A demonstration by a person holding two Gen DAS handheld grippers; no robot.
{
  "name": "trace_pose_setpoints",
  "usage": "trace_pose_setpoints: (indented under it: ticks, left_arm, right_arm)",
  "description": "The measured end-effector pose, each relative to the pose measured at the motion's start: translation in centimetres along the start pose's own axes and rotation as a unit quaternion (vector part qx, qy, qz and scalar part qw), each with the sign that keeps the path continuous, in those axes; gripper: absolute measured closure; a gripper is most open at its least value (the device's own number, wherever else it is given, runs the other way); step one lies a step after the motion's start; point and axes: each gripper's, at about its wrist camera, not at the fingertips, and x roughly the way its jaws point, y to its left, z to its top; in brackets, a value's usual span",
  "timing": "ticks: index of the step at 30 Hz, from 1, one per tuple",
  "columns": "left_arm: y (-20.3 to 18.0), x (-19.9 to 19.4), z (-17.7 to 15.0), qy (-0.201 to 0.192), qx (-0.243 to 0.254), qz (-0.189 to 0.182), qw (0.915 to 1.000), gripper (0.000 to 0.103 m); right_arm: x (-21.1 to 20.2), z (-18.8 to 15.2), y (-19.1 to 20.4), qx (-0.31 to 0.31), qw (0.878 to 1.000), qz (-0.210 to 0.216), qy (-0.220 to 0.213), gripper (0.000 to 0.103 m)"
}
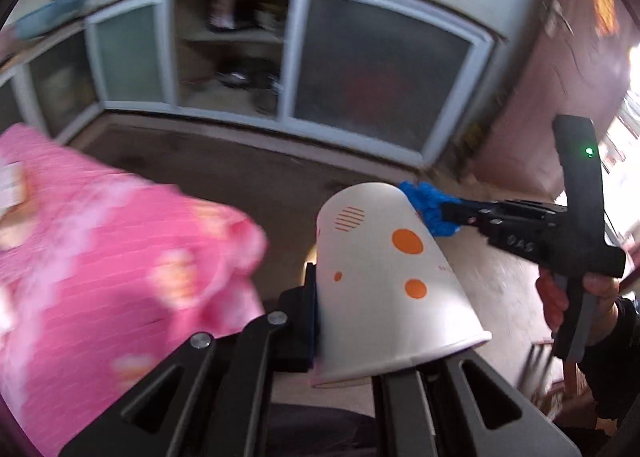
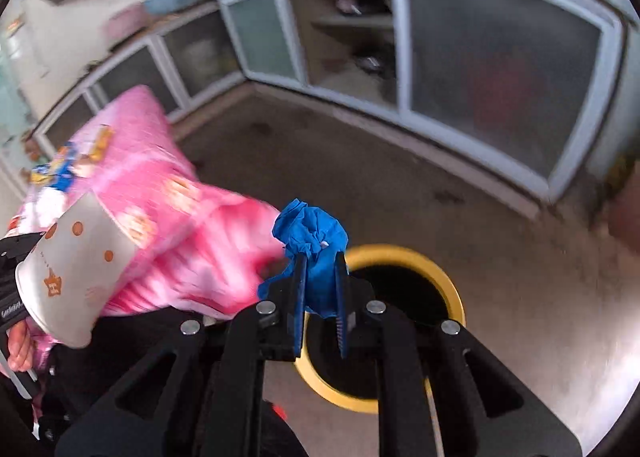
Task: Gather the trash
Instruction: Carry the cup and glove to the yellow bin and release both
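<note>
Left side of both views: pink patterned cloth drapes a table, soft and wrinkled, blurred; small coloured packets lie on its far end.

Left gripper is clamped on a paper cup, held between its two fingers with the rim toward the camera and the base pointing away. Cup is white, tapered, smooth card with orange dots and a striped orange mark; rolled lip.

Right gripper is closed on a crumpled blue wad, pinched between the ribbed blue pads. Wad is creased, irregular, matte, bulging above the fingertips. Directly beyond and below it on the grey floor sits a round bin with a yellow rim and a dark interior.
</note>
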Motion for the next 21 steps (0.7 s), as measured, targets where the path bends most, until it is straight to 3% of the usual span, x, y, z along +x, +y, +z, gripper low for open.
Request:
trace_pose_setpoints:
  ticks: [4,10,11,12,13,14,16,21]
  left_arm:
    - [-3.1,7.5,0.7,0.054,0.025,-0.018,0.9981,0.098]
    - [-4.0,12.6,1.1,0.082,0.007,-0.027,0.9962,0.096]
    - [-4.0,12.9,1.3,0.082,0.006,-0.025,0.9963,0.083]
    - [-4.0,13.1,1.4,0.08,0.003,-0.022,0.9966,0.055]
    - [-3.7,12.8,1.5,0.07,-0.003,-0.017,0.9974,0.036]
    - [-3.2,12.1,1.5,0.057,-0.008,-0.013,0.9983,0.009]
    - [-2.7,11.5,1.6,0.034,-0.021,-0.021,0.999,0.008]
    - [-1.1,10.2,1.8,0.023,-0.057,-0.04,0.9973,0.008]
  right_arm:
    - [2.3,-1.9,-2.8,0.026,0.999,-0.015,0.03,0.09]
    - [5.1,-3.7,-5.6,0.048,0.996,-0.041,0.069,0.088]
    - [5.6,-3.9,-5.9,0.047,0.995,-0.044,0.077,0.077]
    - [5.9,-4.0,-6.3,0.051,0.994,-0.045,0.083,0.058]
    - [6.1,-3.9,-6.6,0.058,0.994,-0.048,0.082,0.049]
    - [5.9,-4.1,-7.2,0.069,0.993,-0.057,0.074,0.04]
    - [5.7,-4.2,-7.8,0.068,0.992,-0.08,0.074,0.04]
    - [3.9,-4.4,-9.2,0.071,0.989,-0.114,0.064,0.04]
